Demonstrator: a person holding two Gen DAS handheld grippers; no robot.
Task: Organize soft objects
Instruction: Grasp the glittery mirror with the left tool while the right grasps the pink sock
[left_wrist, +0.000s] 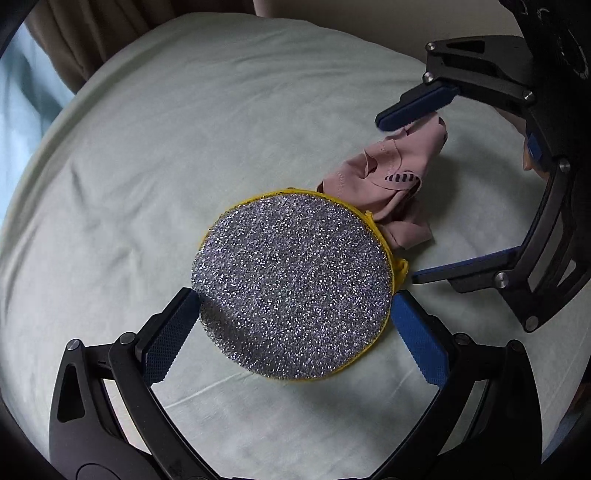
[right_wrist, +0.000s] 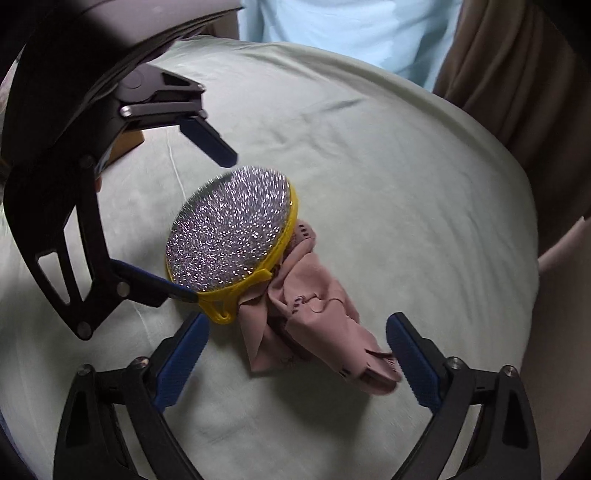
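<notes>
A round silver glittery scrub pad with a yellow rim (left_wrist: 291, 284) lies on the pale green bedsheet (left_wrist: 184, 147); it also shows in the right wrist view (right_wrist: 232, 232). A crumpled pink cloth (left_wrist: 391, 181) lies against its far right edge, partly under it, and shows in the right wrist view (right_wrist: 314, 321). My left gripper (left_wrist: 293, 299) is open, its fingers on either side of the pad, touching its edges. My right gripper (right_wrist: 297, 328) is open around the pink cloth; it shows in the left wrist view (left_wrist: 395, 199).
Brown curtains (left_wrist: 92, 37) hang beyond the bed's far edge, with a light blue surface (right_wrist: 351, 26) beside them. A brown wooden object (right_wrist: 129, 144) sits behind the left gripper in the right wrist view. The sheet (right_wrist: 406, 184) is wrinkled all around.
</notes>
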